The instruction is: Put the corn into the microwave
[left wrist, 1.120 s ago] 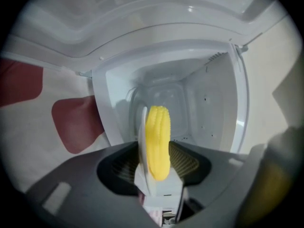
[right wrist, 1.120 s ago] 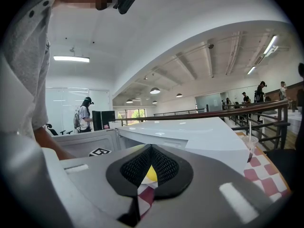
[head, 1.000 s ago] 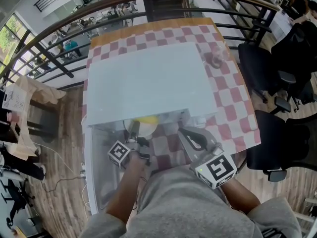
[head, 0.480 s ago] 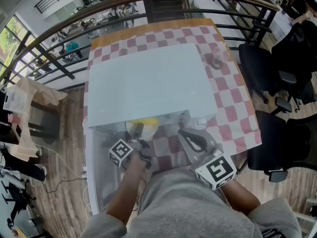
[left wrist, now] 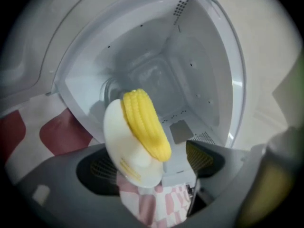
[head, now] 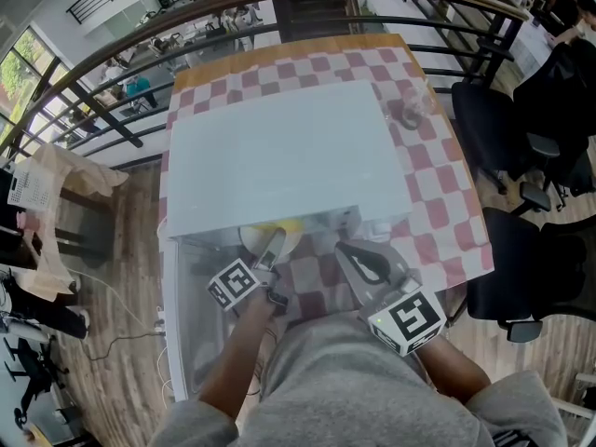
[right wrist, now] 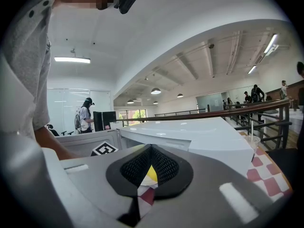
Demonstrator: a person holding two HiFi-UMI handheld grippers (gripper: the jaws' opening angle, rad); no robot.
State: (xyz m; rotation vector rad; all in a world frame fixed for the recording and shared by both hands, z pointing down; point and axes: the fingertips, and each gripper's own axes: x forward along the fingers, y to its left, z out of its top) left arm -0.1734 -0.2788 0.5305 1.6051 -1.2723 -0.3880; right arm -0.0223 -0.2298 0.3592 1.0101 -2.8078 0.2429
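Note:
A yellow corn cob [left wrist: 145,125] lies on a small white plate [left wrist: 124,151], which tilts steeply at the mouth of the white microwave's open cavity [left wrist: 156,70]. My left gripper [left wrist: 154,167] has its jaws opening. The plate rests against the left pad [left wrist: 97,167] and stands apart from the right pad [left wrist: 204,158]. From the head view the corn [head: 281,224] and plate [head: 253,240] peek out under the microwave's [head: 279,147] front edge, with the left gripper [head: 270,250] right at them. My right gripper [head: 358,257] hangs shut beside it, with nothing held [right wrist: 149,172].
The microwave door [head: 191,324] stands open at the left. A red and white checked cloth [head: 438,184] covers the table, with a clear plastic cup [head: 405,112] at the back right. Office chairs [head: 521,166] stand to the right, a railing [head: 112,63] behind.
The left gripper has rolled and shifted slightly toward the microwave. Its jaws have spread, and the plate sits a bit further under the microwave's top. The right gripper has not moved.

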